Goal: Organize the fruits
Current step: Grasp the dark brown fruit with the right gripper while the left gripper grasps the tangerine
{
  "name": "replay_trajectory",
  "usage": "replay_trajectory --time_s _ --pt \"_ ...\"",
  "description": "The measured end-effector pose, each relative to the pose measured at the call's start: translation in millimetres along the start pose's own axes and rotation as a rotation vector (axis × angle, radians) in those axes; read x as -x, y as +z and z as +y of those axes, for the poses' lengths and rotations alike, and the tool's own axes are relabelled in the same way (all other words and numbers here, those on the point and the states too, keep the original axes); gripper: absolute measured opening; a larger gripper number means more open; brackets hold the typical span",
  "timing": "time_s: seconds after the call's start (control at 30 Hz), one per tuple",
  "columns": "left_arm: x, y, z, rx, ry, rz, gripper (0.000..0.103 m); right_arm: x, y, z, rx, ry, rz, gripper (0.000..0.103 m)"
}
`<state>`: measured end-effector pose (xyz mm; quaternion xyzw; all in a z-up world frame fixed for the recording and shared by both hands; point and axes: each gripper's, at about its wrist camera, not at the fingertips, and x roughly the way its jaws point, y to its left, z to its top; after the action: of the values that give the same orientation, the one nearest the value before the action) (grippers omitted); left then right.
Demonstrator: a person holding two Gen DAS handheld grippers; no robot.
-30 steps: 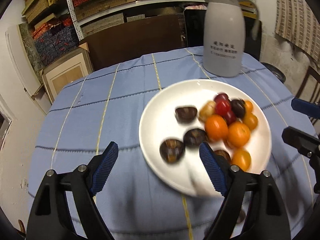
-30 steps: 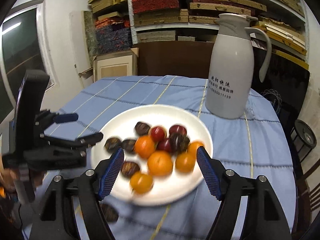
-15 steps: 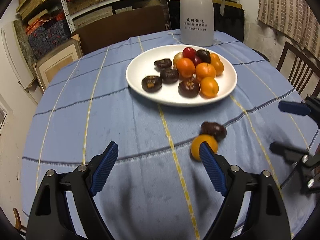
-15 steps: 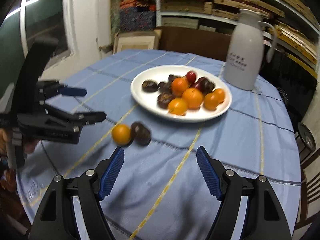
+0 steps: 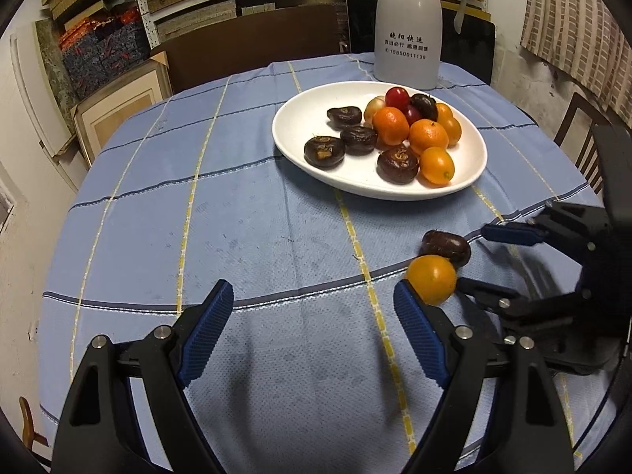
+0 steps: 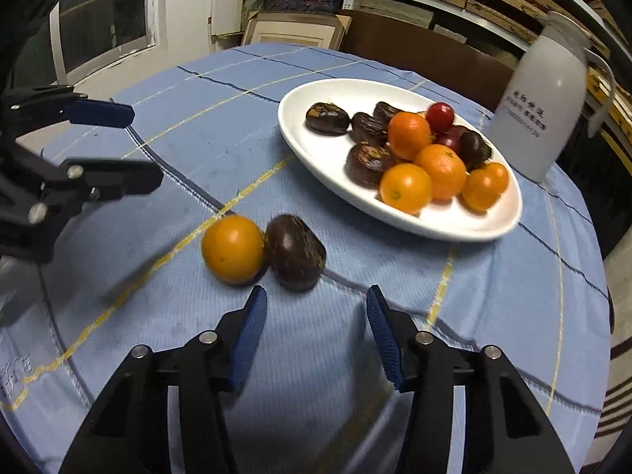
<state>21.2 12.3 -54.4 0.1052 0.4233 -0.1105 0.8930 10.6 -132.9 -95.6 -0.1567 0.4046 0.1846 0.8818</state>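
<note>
Two loose fruits touch: round orange [image 6: 232, 249], dark chestnut [image 6: 295, 252] lying crosswise.

Warm, fairly dim indoor light is falling from above, brightening the white plate [image 5: 379, 193] and leaving soft shadows lying on the blue tablecloth [image 5: 252, 237] beneath the gripper arms. Both fisheye views are bending straight lines strongly and darkening into black corners at the edges. The left wrist view is staying mostly sharp, while the right wrist view is smearing with motion blur, softening the white jug [image 6: 541, 102], the loose orange fruit [image 6: 233, 249] and the dark fruit [image 6: 295, 252] touching it.
</note>
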Motion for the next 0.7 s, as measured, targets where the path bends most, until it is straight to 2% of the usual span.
replay_trajectory --time_s 0.1,0.2,0.33,0.57,0.7 --pt "-5.4 0.0 -0.5 -0.001 -0.006 0.01 0.081 -7.6 8.7 3.7 0.013 0.007 -0.004 0.051" --pt "-8.8 0.7 -3.0 -0.004 -0.014 0.017 0.081 -13.6 14.0 9.1 0.03 0.042 0.003 0.033" --pt "-11.1 0.5 -8.4 -0.016 -0.022 0.025 0.081 -8.1 11.0 9.6 0.028 0.028 -0.005 0.033" --pt "-14.1 -0.7 -27.8 -0.056 -0.045 0.033 0.081 29.7 -14.7 -23.1 -0.078 0.035 -0.058 0.033" --pt "-24.5 -1.7 -46.5 -0.083 -0.052 0.052 0.081 42.4 -26.1 -30.0 -0.095 0.03 -0.07 0.033"
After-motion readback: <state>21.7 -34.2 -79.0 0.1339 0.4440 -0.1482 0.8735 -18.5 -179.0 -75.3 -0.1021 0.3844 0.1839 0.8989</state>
